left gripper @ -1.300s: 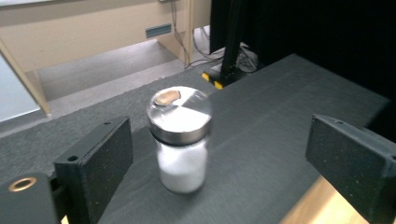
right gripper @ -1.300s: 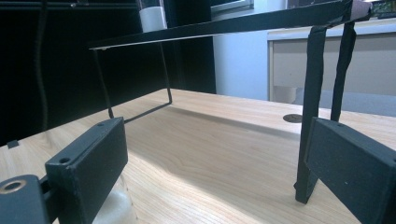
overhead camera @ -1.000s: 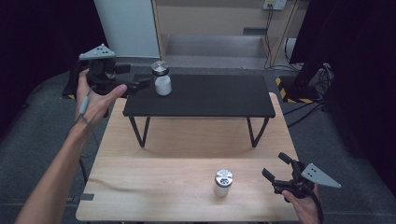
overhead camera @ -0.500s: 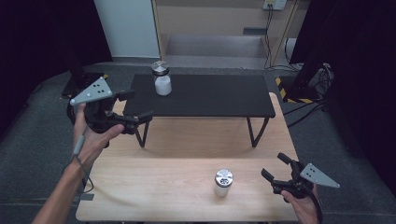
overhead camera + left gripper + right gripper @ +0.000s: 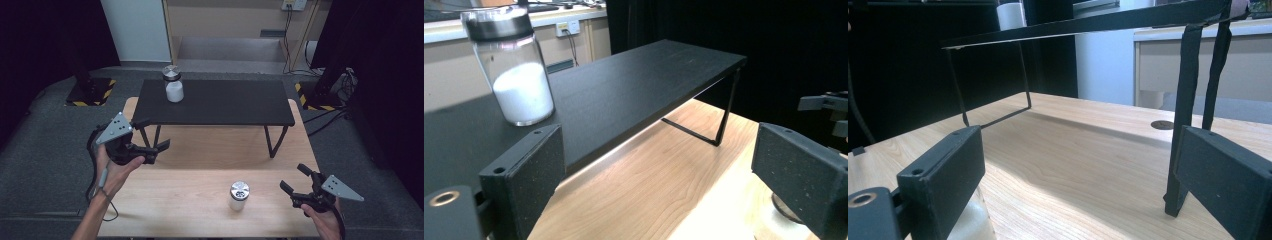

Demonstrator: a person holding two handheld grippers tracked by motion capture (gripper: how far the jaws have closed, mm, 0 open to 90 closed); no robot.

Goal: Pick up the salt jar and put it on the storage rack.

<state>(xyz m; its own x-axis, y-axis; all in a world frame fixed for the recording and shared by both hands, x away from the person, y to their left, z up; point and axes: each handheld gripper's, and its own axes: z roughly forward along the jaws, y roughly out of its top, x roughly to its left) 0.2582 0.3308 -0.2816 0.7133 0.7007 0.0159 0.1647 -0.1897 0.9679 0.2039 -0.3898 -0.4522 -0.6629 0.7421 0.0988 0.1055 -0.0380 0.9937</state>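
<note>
High view: the wooden table (image 5: 200,165) carries a black raised shelf (image 5: 220,102) across its far half.

Shelf. It stands beyond both hand-held grippers. In the left gripper view its top runs from just ahead of the jaws off to the far right; in the right gripper view its underside and thin legs rise ahead of the jaws.

Left hand-held gripper (image 5: 152,135). One second ago it was up at the shelf's left end, jaws right beside the jar there. Half a second ago it had dropped back below shelf level. Now it hovers over the table's left edge, jaws apart and empty, pointing toward the right hand-held gripper. Judgement: the jar on the shelf has been released, so that placement looks finished.

Right hand-held gripper (image 5: 295,180). Position is unchanged across all three moments: near the table's near right corner, jaws apart, nothing between them.

Jar on shelf (image 5: 173,84). Clear glass, metal cap, white powder in the lower half. It stands upright ahead and to the left of the left hand-held gripper, well apart from it.

Jar on table (image 5: 238,196). Upright, metal cap, just to the left of the right hand-held gripper's jaws and untouched. Judgement: it is probably the next item to be handled.
</note>
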